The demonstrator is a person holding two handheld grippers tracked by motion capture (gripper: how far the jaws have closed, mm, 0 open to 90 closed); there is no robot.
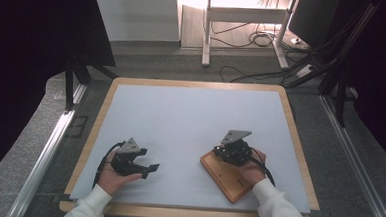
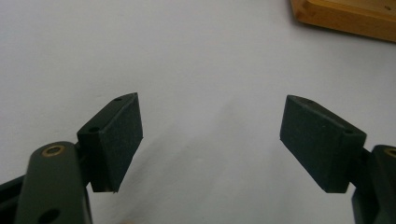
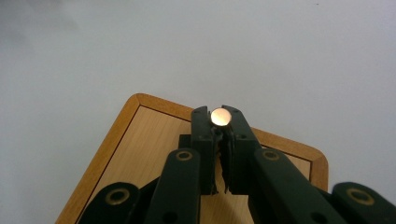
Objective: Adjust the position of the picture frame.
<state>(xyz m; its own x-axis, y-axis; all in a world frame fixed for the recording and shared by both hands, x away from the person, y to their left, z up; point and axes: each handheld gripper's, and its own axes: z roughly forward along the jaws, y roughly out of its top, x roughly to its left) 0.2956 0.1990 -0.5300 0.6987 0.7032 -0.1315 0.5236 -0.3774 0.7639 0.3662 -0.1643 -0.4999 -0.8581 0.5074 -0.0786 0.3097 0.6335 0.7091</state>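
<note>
Jaws of the right gripper (image 3: pixel 221 116) pinch a small round peg (image 3: pixel 221 116) above the wooden tray (image 3: pixel 140 140); left gripper (image 2: pixel 210 135) spread wide.

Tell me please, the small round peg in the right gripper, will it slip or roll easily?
Probably yes. The peg looks smooth and shiny, so it may slip between the right gripper's pads. Its round end suggests it would roll if dropped on the wooden tray or table. It seems stiff.

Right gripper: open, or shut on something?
Shut on a small round metal piece: the right gripper jaws stand nearly together, pinching it at their tips above the wooden tray.
</note>
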